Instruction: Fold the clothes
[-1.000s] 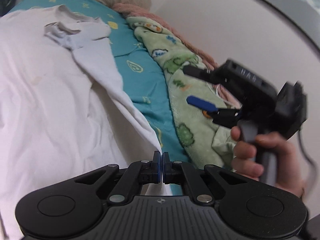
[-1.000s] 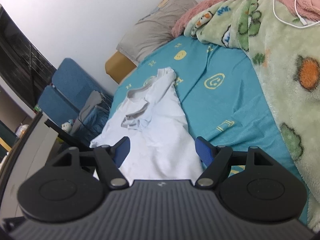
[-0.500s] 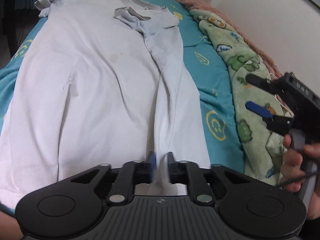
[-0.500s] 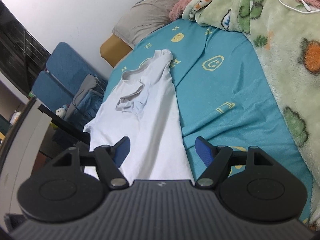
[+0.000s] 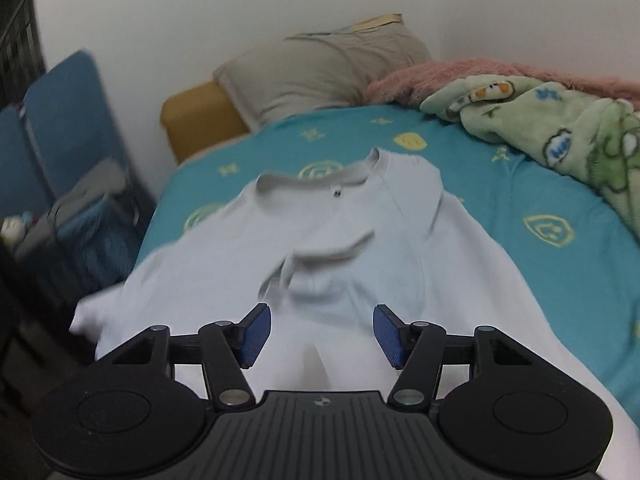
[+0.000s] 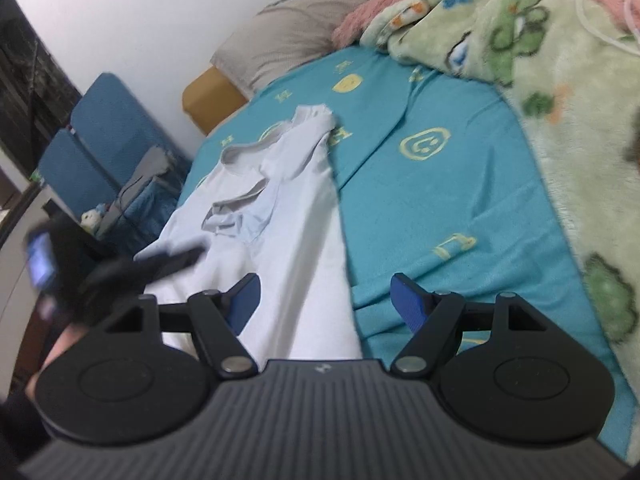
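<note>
Left gripper (image 5: 318, 334) hangs low over the shirt body, fingers spread wide, nothing between them. Right gripper (image 6: 326, 302) sits over the shirt's right edge, fingers likewise spread, empty. One white T-shirt (image 5: 360, 248) lies on the teal bed (image 5: 520, 200), collar toward 12 o'clock, one sleeve folded inward. One pillow (image 5: 320, 68) at 12 o'clock; one green blanket (image 6: 560, 100) at 2 o'clock.

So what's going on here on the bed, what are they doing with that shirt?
A person holding two grippers is folding a white T-shirt spread on the teal bedsheet. One side is already folded across the middle. Both the left gripper and right gripper hover above it, jaws open, gripping nothing.
</note>
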Available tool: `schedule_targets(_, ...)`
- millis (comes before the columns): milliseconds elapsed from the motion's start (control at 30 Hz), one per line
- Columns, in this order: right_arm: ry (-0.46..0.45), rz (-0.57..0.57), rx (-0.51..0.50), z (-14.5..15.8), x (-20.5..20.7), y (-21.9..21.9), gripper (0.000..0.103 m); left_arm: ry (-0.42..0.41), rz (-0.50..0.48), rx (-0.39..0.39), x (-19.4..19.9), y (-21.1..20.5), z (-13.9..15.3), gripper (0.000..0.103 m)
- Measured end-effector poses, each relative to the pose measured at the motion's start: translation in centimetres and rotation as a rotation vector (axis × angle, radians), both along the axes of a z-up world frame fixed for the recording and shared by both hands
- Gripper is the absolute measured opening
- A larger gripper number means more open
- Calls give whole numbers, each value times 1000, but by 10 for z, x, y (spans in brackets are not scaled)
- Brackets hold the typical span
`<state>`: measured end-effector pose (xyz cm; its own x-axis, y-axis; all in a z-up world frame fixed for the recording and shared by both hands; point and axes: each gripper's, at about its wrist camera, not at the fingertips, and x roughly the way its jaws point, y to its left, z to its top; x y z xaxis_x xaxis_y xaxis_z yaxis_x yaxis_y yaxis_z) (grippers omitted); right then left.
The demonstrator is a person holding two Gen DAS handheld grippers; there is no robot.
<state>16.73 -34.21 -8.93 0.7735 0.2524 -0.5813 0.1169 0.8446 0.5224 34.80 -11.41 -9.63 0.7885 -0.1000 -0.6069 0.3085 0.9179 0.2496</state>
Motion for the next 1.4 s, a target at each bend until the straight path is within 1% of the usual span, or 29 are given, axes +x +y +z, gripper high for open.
schedule_targets(100,-10,15,-20,-6,12,3,74,-27,10,68,47,-23,-19,59)
schedule_targets(167,-4,18,-32,-12,23,1,74,-29,28,117,75,-33,-35,56)
schedule_targets(233,8,9,-34,-20,34,-5,73,11,10,145,97,-39,-52,39)
schedule_targets(267,22,-2,-29,-25,39,-8,73,29,3,148,105,-40,-58,20)
schedule_targets(300,36,-12,-21,-29,43,-12,73,38,-1,138,110,-39,-62,7)
schedule_targets(333,49,-19,-3,-34,47,-16,73,40,-5,118,114,-37,-63,4)
schedule_targets(433,66,-27,45,-42,49,-21,73,-4,-13,2,124,-29,-46,2)
schedule_targets(500,72,-23,44,-45,50,-19,73,-50,43,-52,134,-22,-29,2)
schedule_targets(567,74,-18,48,-47,50,-17,73,-82,141,-82,150,-13,-17,2)
schedule_targets(600,74,-19,47,-47,51,-17,73,-82,189,-98,158,-8,-13,3)
schedule_targets(667,74,-27,42,-48,50,-17,73,-49,260,-151,171,3,-9,6)
schedule_targets(733,75,-35,40,-48,50,-18,73,-24,293,-237,169,17,-4,16)
schedule_targets(767,75,-40,40,-47,50,-18,73,-13,300,-271,165,21,-3,28)
schedule_targets(800,74,-43,40,-47,49,-18,73,-2,307,-305,160,26,-1,44)
schedule_targets(833,71,-45,40,-47,49,-18,73,7,312,-332,155,30,0,50)
schedule_targets(867,69,-46,40,-46,49,-19,73,14,311,-346,147,32,1,59)
schedule_targets(900,68,-48,41,-46,49,-19,73,22,304,-354,138,33,1,65)
schedule_targets(967,69,-48,47,-45,48,-19,73,38,291,-370,120,35,1,71)
schedule_targets(1033,66,-46,51,-44,47,-19,73,64,259,-375,101,33,-3,73)
schedule_targets(1100,64,-43,52,-43,46,-18,73,92,213,-349,87,24,-11,73)
schedule_targets(1167,63,-41,55,-43,45,-17,73,106,178,-295,80,10,-22,72)
schedule_targets(1200,65,-42,56,-43,45,-17,73,103,171,-278,78,4,-28,69)
schedule_targets(1267,70,-42,57,-44,46,-16,73,92,173,-271,74,-6,-43,65)
schedule_targets(1333,78,-44,61,-46,46,-16,73,93,222,-302,73,-6,-54,50)
schedule_targets(1400,84,-44,66,-47,45,-17,73,66,248,-374,75,2,-53,15)
